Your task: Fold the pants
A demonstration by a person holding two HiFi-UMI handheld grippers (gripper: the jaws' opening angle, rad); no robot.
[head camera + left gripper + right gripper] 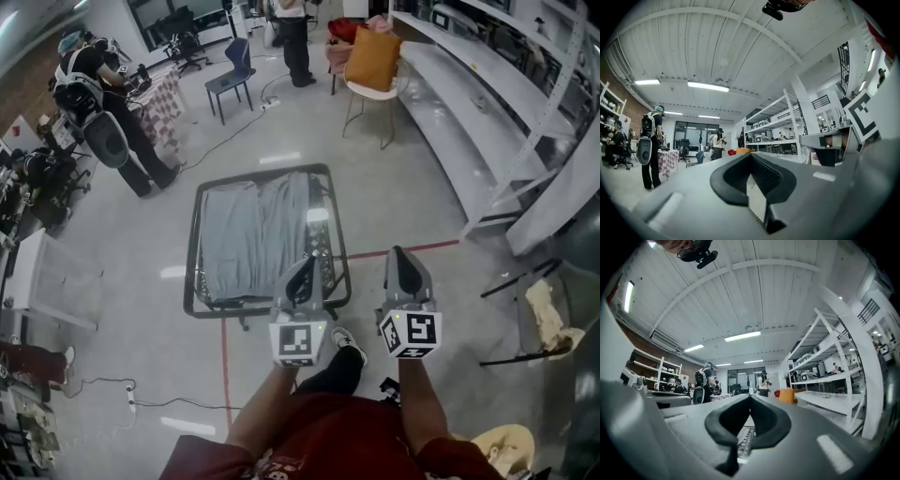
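Pants [251, 234] in the tongs: none. The left tongs [307, 264] and right tongs [400, 255] are both pressed fully closed on nothing and point level.
Tongs' place: lower middle of the frame. The left one shows over the counter's near right corner, the right one over bare floor.
Pants' place: spread flat, grey, on the black-framed counter [193, 281], centre of the frame.
Handling: I'd judge them soft, light and limp, best pinched at the two corners of one end.

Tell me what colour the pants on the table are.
Light grey cloth pants, clearest in the head view.
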